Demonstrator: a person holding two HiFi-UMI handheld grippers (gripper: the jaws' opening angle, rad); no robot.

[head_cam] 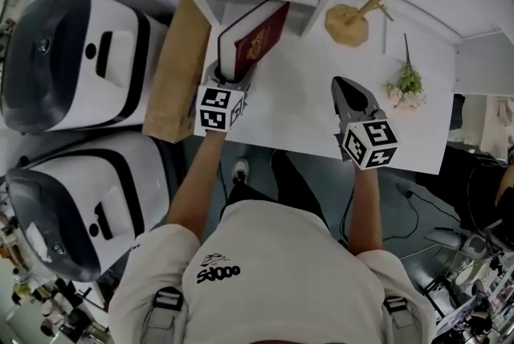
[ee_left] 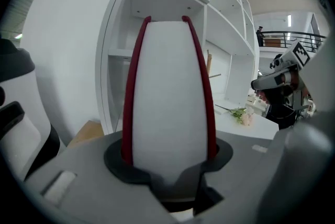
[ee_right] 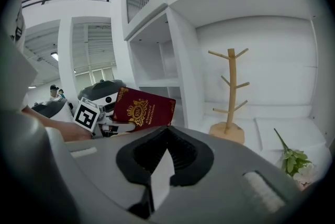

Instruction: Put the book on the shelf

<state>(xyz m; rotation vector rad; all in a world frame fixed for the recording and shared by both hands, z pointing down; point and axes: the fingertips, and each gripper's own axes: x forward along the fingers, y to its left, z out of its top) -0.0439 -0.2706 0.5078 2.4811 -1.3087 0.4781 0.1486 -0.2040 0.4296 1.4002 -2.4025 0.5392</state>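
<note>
A dark red book (head_cam: 255,37) with gold print stands upright over the white table's (head_cam: 297,117) left part, its page edge toward me. My left gripper (head_cam: 233,79) is shut on its lower end. In the left gripper view the white pages and red covers of the book (ee_left: 170,97) fill the gap between the jaws, facing the white shelf unit (ee_left: 157,24). My right gripper (head_cam: 347,89) hovers over the table's middle right, shut with nothing in it. From the right gripper (ee_right: 165,157) view the book (ee_right: 144,108) shows in front of the shelf compartments (ee_right: 157,66).
A wooden mug tree (head_cam: 353,17) and a small flower bunch (head_cam: 408,85) stand on the table's right part. A brown paper bag (head_cam: 175,69) leans at the table's left edge. Two white-and-black machines (head_cam: 76,53) sit on the floor at left.
</note>
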